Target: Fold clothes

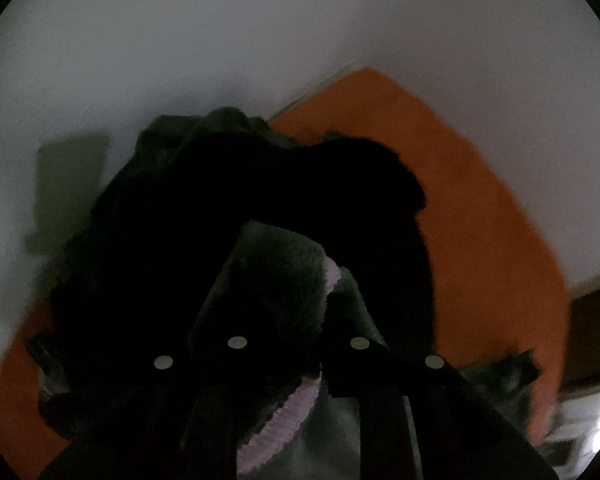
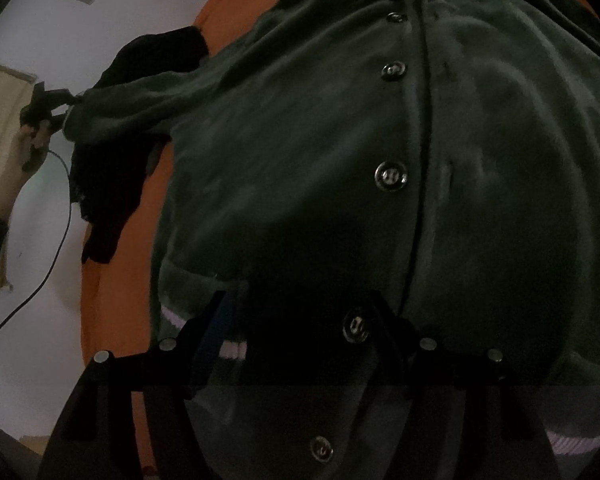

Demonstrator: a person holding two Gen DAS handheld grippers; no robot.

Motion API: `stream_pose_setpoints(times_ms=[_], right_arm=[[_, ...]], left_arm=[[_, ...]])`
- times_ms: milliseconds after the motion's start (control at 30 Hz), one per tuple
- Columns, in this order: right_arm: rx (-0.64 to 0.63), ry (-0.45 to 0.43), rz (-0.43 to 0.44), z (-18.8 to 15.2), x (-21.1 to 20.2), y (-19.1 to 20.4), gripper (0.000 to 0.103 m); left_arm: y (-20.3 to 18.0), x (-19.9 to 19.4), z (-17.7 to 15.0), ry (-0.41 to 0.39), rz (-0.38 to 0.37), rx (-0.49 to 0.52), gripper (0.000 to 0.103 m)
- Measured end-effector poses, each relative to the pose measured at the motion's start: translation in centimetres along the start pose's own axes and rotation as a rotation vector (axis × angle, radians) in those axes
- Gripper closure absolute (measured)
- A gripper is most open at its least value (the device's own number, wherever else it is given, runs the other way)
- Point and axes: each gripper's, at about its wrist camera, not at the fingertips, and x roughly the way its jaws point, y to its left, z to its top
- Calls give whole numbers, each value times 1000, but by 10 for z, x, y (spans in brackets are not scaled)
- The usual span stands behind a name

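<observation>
My left gripper (image 1: 300,300) seems to pinch the green jacket's (image 2: 300,140) pink-trimmed cuff (image 1: 292,276), while my right gripper (image 2: 300,312) stands spread over its near hem on the orange cloth (image 1: 460,200).

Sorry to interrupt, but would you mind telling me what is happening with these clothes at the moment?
A person is folding a dark green fleece button-up cardigan spread on an orange cloth-covered surface. The left gripper has pinched the pale pink ribbed cuff of one sleeve, its jaws closed on it. The right gripper hangs over the cardigan's lower front near the buttons, jaws apart and gripping nothing. A black garment lies beside the cardigan.
</observation>
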Motion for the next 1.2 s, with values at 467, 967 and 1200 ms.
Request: stream_pose_setpoints(times_ms=[467,967,1200], right_arm=[[8,-11,9,-1,-14,-10,36],[19,-2,10,-13,-25,-18,36],[32,-14,25,-14,-31,-17,36]], left_arm=[[39,-94,-28,-234,-77,-36,37],[81,-29,-118,-177,-116,-116,37],[18,-51,-125,-378,-64,-51,92]])
